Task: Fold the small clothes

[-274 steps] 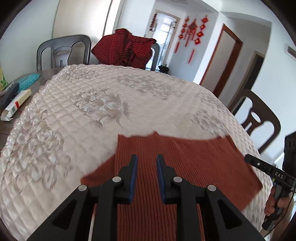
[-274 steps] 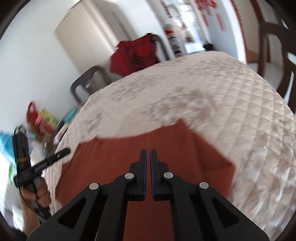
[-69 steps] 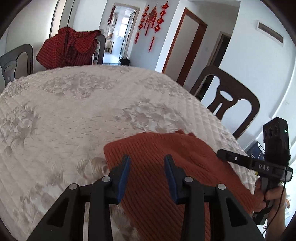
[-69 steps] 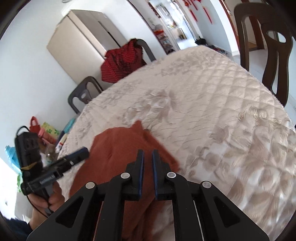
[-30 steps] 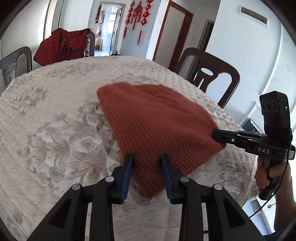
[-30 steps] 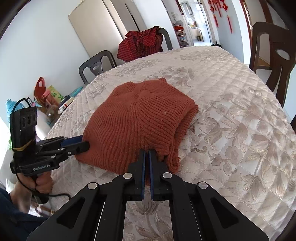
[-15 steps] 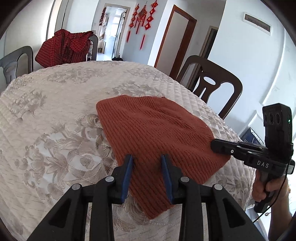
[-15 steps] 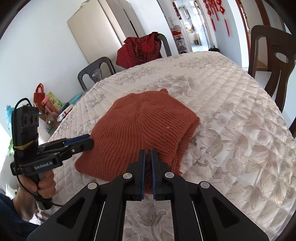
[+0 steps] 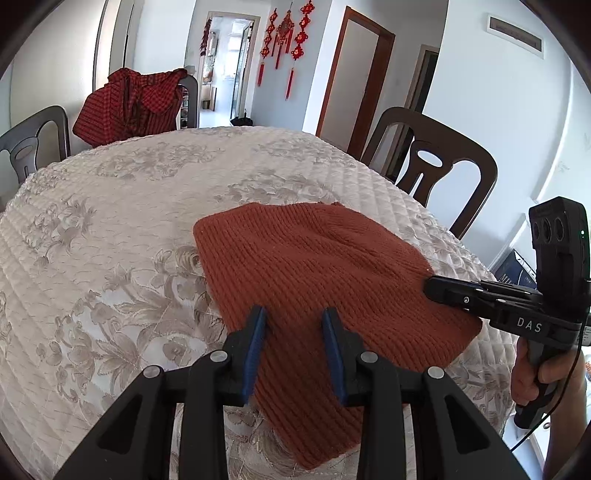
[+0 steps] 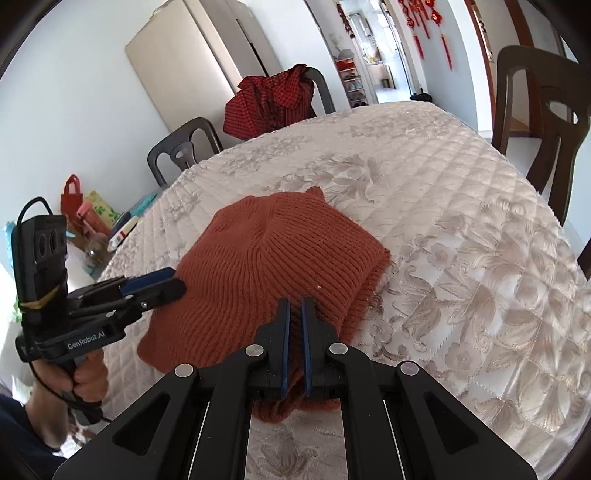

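Quilted cream tablecloth [image 9: 122, 229] with a pale flower pattern covers a large table in a bright dining room. Left gripper [image 9: 295, 317] hangs over the near left part of a folded rust-red knitted garment [image 9: 306, 266]; its blue-padded fingers stand apart, with the knit showing between them, and whether the pads press on the cloth cannot be told. Right gripper [image 10: 295, 308] has its fingers drawn almost together, with only a thin slit between them, over the near right edge of the same garment [image 10: 280, 254]; the knit appears to be caught between the pads. Each gripper shows in the other's view, held by a hand on a pistol handle: the right hand [image 9: 535, 373] low at the right edge, the left hand [image 10: 81, 380] low at the left edge. The garment lies in layers near the table's front edge, its stacked edges visible on the right side. Further out, dark wooden chairs [image 9: 436, 147] stand around the table, and a red checked garment [image 9: 133, 105] is draped over a far chair. Red hanging ornaments [image 9: 284, 33] decorate the back wall beside a doorway
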The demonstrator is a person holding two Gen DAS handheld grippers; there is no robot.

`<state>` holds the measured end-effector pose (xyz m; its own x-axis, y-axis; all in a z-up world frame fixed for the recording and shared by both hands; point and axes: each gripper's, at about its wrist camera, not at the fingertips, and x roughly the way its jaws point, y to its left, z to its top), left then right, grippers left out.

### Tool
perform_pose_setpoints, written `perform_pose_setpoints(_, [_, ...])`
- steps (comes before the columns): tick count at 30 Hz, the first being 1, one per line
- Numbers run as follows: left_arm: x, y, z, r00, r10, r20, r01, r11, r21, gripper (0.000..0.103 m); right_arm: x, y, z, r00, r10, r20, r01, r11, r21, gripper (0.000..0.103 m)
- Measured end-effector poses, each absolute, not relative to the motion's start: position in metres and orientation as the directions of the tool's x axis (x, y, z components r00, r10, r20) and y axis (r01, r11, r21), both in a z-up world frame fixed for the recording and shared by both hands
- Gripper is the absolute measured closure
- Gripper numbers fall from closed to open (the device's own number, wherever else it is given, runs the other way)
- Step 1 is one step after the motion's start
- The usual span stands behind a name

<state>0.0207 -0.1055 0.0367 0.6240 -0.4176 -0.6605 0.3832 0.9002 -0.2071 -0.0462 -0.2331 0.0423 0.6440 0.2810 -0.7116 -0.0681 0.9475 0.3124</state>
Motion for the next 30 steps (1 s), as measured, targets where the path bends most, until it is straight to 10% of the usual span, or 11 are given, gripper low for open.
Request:
perform_pose_setpoints(7, [0.021, -0.098, 0.042, 0.627, -0.415, -0.659, 0.359, 0.905, -0.229, 0.068, -0.048, -0.232, 0.052, 0.644, 0.268, -0.717, -0.055, 0.950, 0.306, 0.095])
perform_pose_setpoints(12, [0.022, -0.084, 0.045, 0.645, -0.411, -0.645, 0.328, 0.911, -0.252, 0.059, -0.052, -0.241, 0.059, 0.662, 0.286, -0.693, -0.039, 0.936, 0.350, 0.052])
perform_pose_setpoints(30, [0.043, -0.074, 0.041, 0.614, -0.488, -0.620, 0.296, 0.871, -0.392, 0.049, -0.034, -0.271, 0.048, 0.660, 0.323, -0.678, 0.044, 0.884, 0.465, 0.052])
